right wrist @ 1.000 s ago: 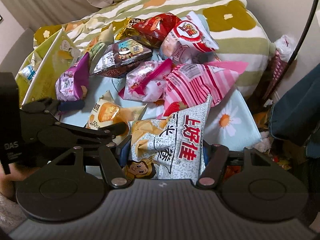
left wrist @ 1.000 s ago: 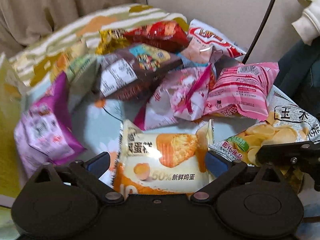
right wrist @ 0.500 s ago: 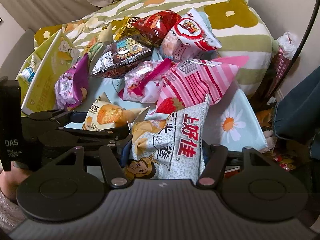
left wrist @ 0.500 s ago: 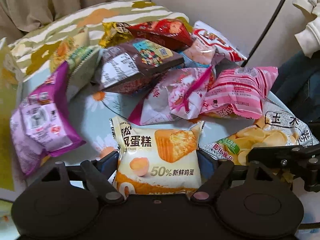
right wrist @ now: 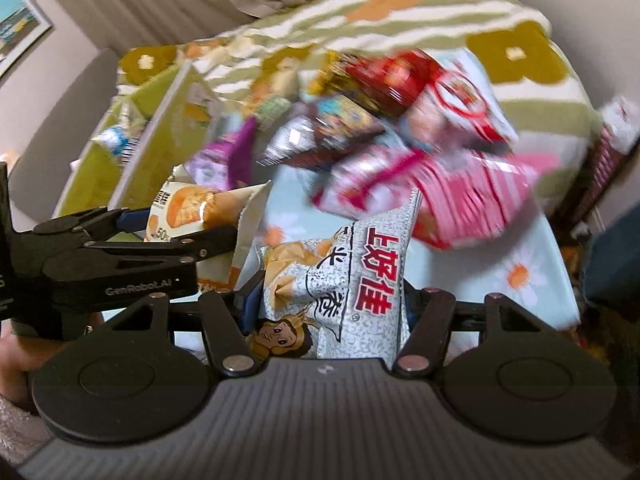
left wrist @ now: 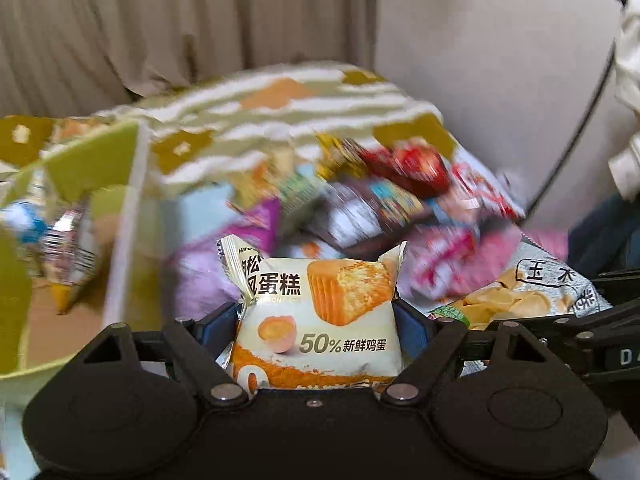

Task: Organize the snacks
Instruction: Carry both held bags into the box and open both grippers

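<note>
blurred snack pile (left wrist: 384,208) — seemingly beside green box (left wrist: 132,184).

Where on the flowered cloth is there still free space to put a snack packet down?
One bare patch of light blue cloth lies right of the grey chip bag, below the pink striped bag. A smaller one sits between the cake packet and that chip bag. Farther back, the packets overlap.

Beige curtain (left wrist: 120,28) hangs at the back, plain wall (left wrist: 480,80) beside it. Striped floral blanket (right wrist: 420,12) lies behind, light blue daisy-print cloth (right wrist: 516,276) underneath (both blurred). Framed picture (right wrist: 16,28) on the left wall. Thin black cable (left wrist: 576,128) runs diagonally at right.
</note>
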Demonstrator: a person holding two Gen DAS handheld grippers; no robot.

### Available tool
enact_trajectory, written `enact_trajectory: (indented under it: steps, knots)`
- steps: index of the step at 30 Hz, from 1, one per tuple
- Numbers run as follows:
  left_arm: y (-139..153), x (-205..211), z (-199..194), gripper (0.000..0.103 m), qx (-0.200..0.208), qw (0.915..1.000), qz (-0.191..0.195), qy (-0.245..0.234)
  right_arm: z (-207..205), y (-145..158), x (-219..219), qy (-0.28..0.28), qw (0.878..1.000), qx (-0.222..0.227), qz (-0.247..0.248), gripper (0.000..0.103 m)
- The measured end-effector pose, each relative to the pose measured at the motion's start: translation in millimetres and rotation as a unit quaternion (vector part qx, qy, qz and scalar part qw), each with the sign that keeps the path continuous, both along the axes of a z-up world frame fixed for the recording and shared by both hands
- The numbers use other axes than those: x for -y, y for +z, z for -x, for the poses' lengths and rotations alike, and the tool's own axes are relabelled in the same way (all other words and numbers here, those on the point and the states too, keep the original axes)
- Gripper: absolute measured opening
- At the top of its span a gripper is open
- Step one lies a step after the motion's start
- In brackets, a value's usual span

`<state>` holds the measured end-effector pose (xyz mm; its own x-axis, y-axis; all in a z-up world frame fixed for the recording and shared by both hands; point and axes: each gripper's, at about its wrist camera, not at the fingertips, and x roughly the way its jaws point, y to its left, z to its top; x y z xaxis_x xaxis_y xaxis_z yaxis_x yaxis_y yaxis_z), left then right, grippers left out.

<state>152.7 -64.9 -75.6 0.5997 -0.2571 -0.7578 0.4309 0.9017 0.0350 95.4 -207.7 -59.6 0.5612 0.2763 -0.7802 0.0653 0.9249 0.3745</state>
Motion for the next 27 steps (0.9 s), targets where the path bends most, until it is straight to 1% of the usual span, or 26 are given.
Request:
enact_trajectory:
  steps: [6, 10, 15, 19, 22, 24, 27]
  knots:
    - [43.3, -43.8, -1.4, 0.085, 0.049, 0.9966, 0.013, 0.065, -26.4, 37.5, -31.0, 0.046, 0.998, 0.052, 0.007, 0.077]
    - [68.3, -82.9, -9.1, 0.085, 0.077, 0.9912, 0.015, 0.107, -49.4, 61.3, -62.1, 0.075, 0.993, 0.087, 0.012, 0.077]
    - [85.7, -133.0, -25.1, 0.085, 0.094, 0.9826, 0.011, 0.160, -81.8, 79.8, -108.9, 0.107, 0.988, 0.113, 0.009, 0.077]
    - [87.6, -171.9, -44.3, 0.085, 0.093, 0.9775, 0.006, 0.190, -107.0, 86.0, -144.7, 0.127, 0.984, 0.124, 0.002, 0.077]
    - [81.9, -195.3, -62.0, 0.086, 0.083, 0.9760, 0.001, 0.202, -126.8, 87.5, -169.6, 0.133, 0.983, 0.128, 0.002, 0.077]
    - [74.5, -207.2, -75.4, 0.082, 0.071, 0.9769, 0.002, 0.202, -140.4, 86.2, -186.4, 0.134, 0.983, 0.129, 0.004, 0.077]
    - [58.6, -219.7, -96.9, 0.081, 0.046, 0.9786, 0.001, 0.201, -158.0, 81.1, -206.5, 0.131, 0.984, 0.120, 0.014, 0.077]
